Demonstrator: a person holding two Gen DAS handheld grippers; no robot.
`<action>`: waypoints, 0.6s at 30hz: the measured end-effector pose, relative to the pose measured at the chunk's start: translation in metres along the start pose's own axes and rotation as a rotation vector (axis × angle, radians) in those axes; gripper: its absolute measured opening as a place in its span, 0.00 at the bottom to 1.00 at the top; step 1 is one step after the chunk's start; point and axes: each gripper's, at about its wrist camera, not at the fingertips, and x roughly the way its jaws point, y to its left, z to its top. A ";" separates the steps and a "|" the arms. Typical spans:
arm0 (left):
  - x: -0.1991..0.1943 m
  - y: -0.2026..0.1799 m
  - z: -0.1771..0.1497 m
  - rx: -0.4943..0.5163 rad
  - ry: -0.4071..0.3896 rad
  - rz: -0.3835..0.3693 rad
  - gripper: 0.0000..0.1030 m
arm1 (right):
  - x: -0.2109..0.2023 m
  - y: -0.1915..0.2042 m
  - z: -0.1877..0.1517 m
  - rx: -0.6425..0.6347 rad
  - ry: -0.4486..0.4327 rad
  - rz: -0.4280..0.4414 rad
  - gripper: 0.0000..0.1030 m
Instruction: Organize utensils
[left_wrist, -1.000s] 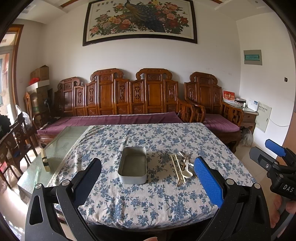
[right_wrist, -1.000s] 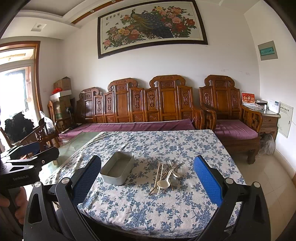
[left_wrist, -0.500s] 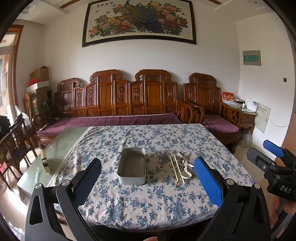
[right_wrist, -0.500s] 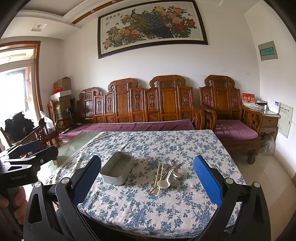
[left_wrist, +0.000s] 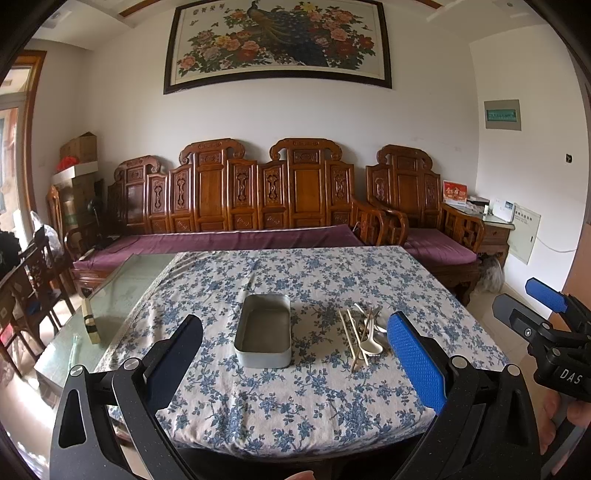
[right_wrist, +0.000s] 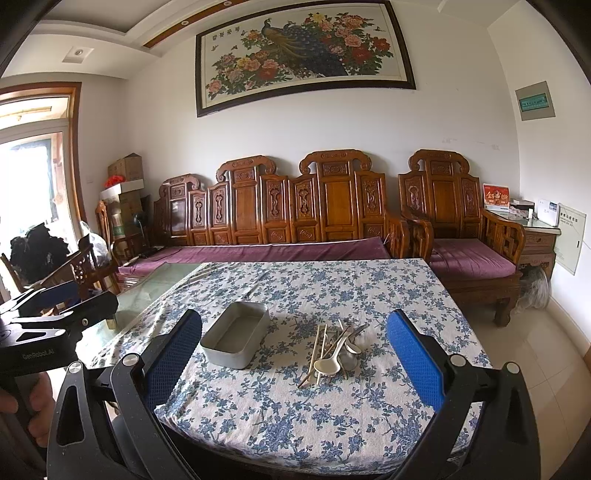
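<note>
Nothing grasped yet: both grippers, left (left_wrist: 295, 363) and right (right_wrist: 293, 363), gape above the near table edge; next, reach mid-frame for the jumbled chopsticks and spoons (right_wrist: 332, 350) beside the empty grey metal tin (right_wrist: 236, 338).

Metal tin (left_wrist: 263, 338) sits open and empty on the tablecloth; right beside it, apart, a jumbled pile of chopsticks (left_wrist: 351, 338), white spoon (left_wrist: 370, 345) and metal cutlery.

Both grippers — left gripper (left_wrist: 295, 365), right gripper (right_wrist: 295, 362) — jaws wide.

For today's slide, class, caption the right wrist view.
Open right hand-held gripper faces a metal tin beside piled utensils on a floral tablecloth.
</note>
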 end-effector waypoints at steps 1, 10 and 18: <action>0.000 0.000 0.000 0.000 -0.001 0.000 0.94 | 0.000 0.000 0.000 0.000 0.000 -0.001 0.98; 0.000 -0.001 0.000 0.002 0.000 0.001 0.94 | 0.000 -0.001 0.000 0.000 0.000 0.000 0.98; -0.001 -0.001 -0.001 0.001 0.004 0.000 0.94 | 0.001 -0.006 -0.002 0.000 0.001 -0.001 0.98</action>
